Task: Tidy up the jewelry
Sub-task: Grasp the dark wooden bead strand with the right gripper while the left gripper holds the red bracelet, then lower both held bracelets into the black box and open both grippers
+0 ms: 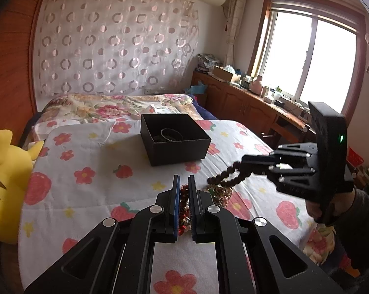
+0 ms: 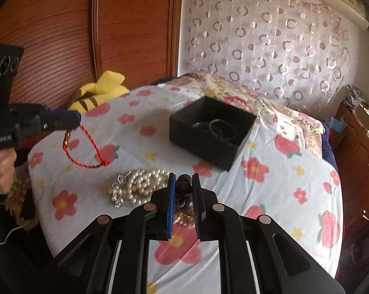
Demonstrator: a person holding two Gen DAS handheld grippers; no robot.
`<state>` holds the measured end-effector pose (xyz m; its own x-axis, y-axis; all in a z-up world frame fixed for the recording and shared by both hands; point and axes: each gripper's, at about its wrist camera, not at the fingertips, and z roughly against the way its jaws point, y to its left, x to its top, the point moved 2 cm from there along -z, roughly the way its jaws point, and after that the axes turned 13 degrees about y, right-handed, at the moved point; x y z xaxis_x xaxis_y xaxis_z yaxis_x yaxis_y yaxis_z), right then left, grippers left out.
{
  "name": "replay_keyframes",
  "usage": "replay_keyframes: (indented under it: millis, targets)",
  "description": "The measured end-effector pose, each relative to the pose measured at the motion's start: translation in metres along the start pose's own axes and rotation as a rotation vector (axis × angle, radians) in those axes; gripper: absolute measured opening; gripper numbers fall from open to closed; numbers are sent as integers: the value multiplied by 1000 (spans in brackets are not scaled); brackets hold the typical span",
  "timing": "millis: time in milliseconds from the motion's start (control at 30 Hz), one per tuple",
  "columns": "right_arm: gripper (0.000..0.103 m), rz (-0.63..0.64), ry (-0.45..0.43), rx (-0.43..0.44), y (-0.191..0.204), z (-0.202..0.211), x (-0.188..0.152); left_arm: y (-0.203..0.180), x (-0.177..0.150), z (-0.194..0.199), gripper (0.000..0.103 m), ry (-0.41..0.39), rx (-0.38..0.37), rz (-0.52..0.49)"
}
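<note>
An open black box sits on the flowered bedspread with dark bangles inside. My left gripper is shut on a red braided cord bracelet, whose loop hangs over the bed. My right gripper is shut on a dark brown bead bracelet and holds it just above the bed, to the right of the left gripper and short of the box. Under it lies a pile of jewelry with a pearl necklace.
A yellow plush toy lies at the bed's left edge by a wooden wardrobe. A folded floral quilt is behind the box. Wooden cabinets with clutter run under the window on the right.
</note>
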<state>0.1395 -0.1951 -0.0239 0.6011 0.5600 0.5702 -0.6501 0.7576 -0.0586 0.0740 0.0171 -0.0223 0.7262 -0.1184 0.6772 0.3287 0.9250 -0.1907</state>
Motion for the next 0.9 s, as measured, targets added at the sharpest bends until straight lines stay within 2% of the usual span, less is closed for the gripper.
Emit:
replay_keyframes:
  millis: [267,500,900]
  targets:
    - [15,20,-41,-35,-8,18,23,0,9,-11,6,-11,4,1]
    - [15,43,-75,-59,-15,28,44,0,33,-17,6,-25,9,-16]
    - [15,59,-136,-65,-49,19,113,10,85,-43,6,-29,17,-27]
